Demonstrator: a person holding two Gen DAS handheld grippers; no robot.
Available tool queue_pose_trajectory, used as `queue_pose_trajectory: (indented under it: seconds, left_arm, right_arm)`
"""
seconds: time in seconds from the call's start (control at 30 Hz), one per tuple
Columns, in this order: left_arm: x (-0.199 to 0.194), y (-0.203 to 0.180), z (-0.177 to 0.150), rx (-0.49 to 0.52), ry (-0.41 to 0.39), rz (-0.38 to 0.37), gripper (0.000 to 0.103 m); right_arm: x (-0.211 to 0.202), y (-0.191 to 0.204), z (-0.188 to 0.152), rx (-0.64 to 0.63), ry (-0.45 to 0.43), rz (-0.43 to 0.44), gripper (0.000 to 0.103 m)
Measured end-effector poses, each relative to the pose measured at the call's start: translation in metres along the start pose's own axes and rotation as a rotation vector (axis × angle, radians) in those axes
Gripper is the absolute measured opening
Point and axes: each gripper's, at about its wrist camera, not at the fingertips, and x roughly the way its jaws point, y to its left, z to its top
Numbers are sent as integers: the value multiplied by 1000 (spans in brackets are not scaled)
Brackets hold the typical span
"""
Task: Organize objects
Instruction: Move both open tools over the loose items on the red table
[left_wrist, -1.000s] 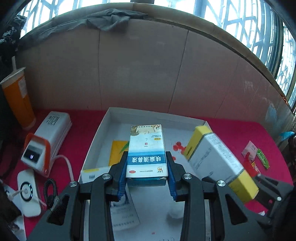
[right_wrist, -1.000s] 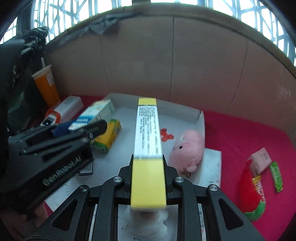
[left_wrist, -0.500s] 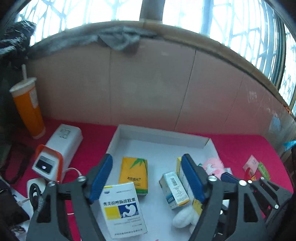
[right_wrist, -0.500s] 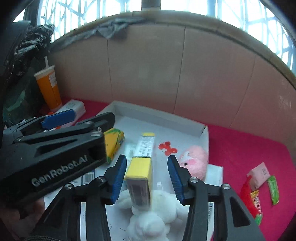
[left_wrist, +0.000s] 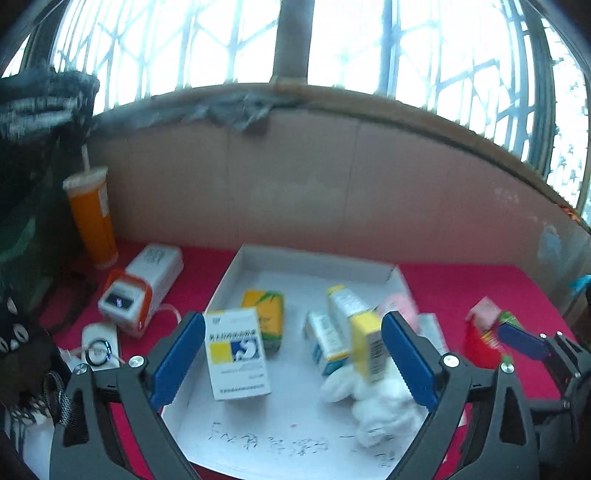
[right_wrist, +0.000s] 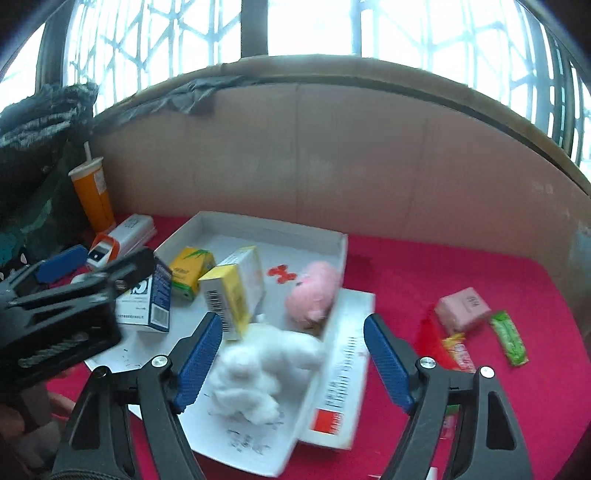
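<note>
Both boxes now released into tray (left_wrist: 236, 269); left gripper (left_wrist: 293, 363) and right gripper (right_wrist: 293, 356) apart, empty. Yellow box (right_wrist: 236, 291) ahead, leaning on cotton (right_wrist: 258, 373); packets (right_wrist: 461, 308) rightward, outside, likely next.

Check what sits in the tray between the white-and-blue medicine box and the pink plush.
In the right wrist view, between the white-and-blue medicine box and the pink plush stands the yellow-ended box, with the yellow-green carton behind.
</note>
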Motion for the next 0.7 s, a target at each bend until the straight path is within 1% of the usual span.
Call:
queue_pose_trajectory:
  seconds: [0.07, 0.1, 0.13, 0.2, 0.37, 0.43, 0.5, 0.57, 0.6, 0.7]
  left_arm:
    - [-14, -2, 5, -3, -41, -6, 96]
    - [-18, -4, 5, -4, -51, -5, 96]
    - [-22, -7, 4, -4, -52, -5, 96]
    - [-23, -12, -1, -6, -38, -11, 96]
    - [-19, -37, -29, 35, 45, -57, 96]
    - [-17, -54, -37, 77, 83, -83, 96]
    - [-21, -73, -41, 123, 90, -110, 96]
    - [-26, -96, -47, 181, 90, -153, 96]
    - [-28, -109, -53, 217, 103, -186, 96]
    - [-26, -137, -71, 295, 153, -242, 96]
  right_arm:
    - [-21, -15, 6, 33, -60, -7, 100]
    - [-31, -22, 7, 50, -88, -9, 102]
    - [-42, -30, 7, 69, -116, -9, 103]
    - [-53, -42, 3, 91, -134, -11, 103]
    - [-64, -79, -24, 161, -111, -55, 103]
    - [-67, -96, -32, 180, -95, -78, 103]
    - [-74, -112, -36, 192, -96, -98, 103]
    - [-83, -127, -38, 209, -116, -117, 103]
    - [-87, -136, -40, 225, -124, -127, 103]
    - [-93, -161, -53, 279, -120, -142, 103]
